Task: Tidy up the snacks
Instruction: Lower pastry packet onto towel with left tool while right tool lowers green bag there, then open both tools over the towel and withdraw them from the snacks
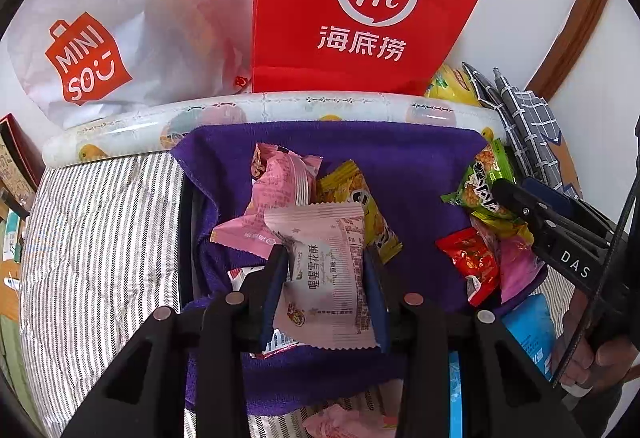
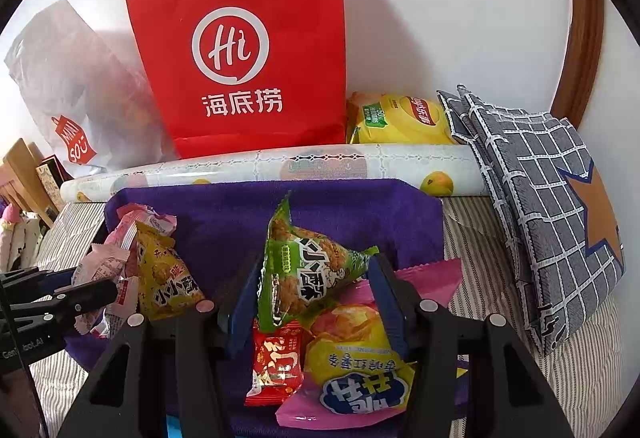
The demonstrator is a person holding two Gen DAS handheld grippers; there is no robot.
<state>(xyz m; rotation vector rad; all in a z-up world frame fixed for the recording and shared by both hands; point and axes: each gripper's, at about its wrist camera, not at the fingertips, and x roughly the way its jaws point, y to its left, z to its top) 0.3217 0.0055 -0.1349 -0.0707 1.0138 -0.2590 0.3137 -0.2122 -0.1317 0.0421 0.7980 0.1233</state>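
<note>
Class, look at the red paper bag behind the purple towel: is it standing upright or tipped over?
Upright. The red paper bag stands on its base against the wall, logo right way up, handles at the top, behind the purple towel.

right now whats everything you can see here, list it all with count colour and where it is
purple towel: one, purple, spread on the striped cover
pale pink packet: one, pink-white, between the left gripper's pads
green packet: one, green, between the right gripper's pads
yellow packet: one, yellow, left pile
small red packet: one, red, under the green packet
red paper bag: one, red, against the wall
white bag: one, white, left of the red paper bag
checked cushion: one, grey, right
left gripper: black, closed
right gripper: black, closed
</note>
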